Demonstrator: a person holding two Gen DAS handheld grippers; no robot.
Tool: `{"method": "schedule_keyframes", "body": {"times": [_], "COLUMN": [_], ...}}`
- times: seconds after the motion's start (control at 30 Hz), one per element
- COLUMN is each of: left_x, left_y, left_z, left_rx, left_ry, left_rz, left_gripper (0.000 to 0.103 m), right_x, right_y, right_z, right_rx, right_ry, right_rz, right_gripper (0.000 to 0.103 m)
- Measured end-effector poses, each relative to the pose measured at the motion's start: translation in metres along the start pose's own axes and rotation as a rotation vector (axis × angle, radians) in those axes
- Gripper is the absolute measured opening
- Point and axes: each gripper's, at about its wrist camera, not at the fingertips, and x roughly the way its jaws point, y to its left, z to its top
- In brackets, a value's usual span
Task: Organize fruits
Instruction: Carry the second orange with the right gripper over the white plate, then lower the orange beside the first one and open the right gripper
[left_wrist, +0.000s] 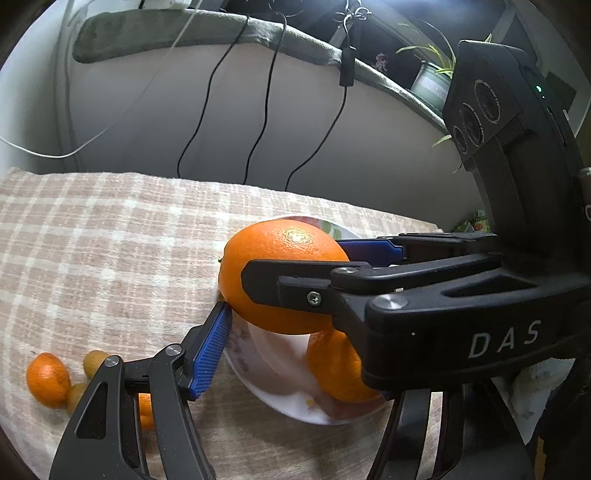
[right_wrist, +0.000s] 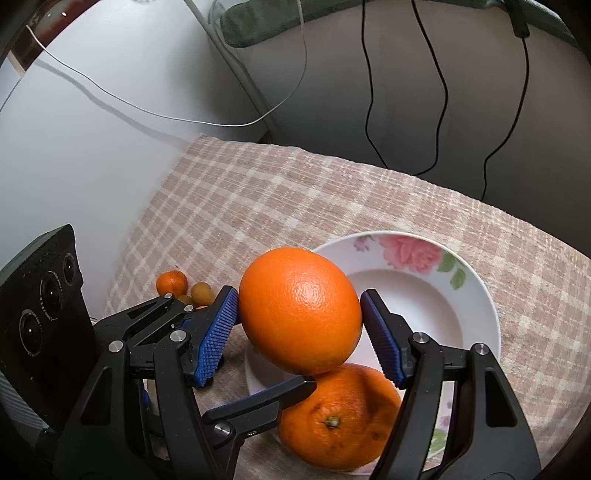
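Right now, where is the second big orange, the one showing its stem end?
In the right wrist view, low and right of centre, the second orange lies on the near rim of the floral plate, just under the held orange in the right gripper.

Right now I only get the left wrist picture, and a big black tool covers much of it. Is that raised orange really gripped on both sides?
Observer: Yes. The right tool has a blue pad pressed against each side of the raised orange.
Operator: And the orange underneath?
Observer: The lower orange lies at the near side of the plate, with its stem end facing up.
Operator: Is the plate plain white?
Observer: No, a pink rose is painted on its far rim.
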Motion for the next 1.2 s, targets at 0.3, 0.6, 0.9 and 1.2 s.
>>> {"method": "schedule_keyframes", "body": {"times": [0.3,0.6,0.9,1.2], "left_x": [0.002,0.0,-0.012,-0.035], "left_y": [-0.007,-0.021,-0.028,-0.029], "left_z": [0.005,0.006,0.001,-0.011], "left_rx": [0.018,0.056,0.069,0.087], "left_ry": [-0.004,-0.013,-0.033,-0.07], "left_rz": [-0.005,-0.038,-0.033,0.0], "left_gripper": [0.064,0.064,0.064,0.064], "right_x": [0.002,-0.026,-0.047,-0.064], "right_y": [-0.006,-0.006,-0.011,-0.006], "right_z": [-0.001,0.007,0.003,-0.01], "right_rx": [0.005,0.004,0.013,0.007], "right_ry": [0.002,-0.103,-0.141,-0.186], "right_rz": [-0.025,-0.088,-0.099,-0.107], "right_gripper": [0.072,0.072,0.072,0.072]}}
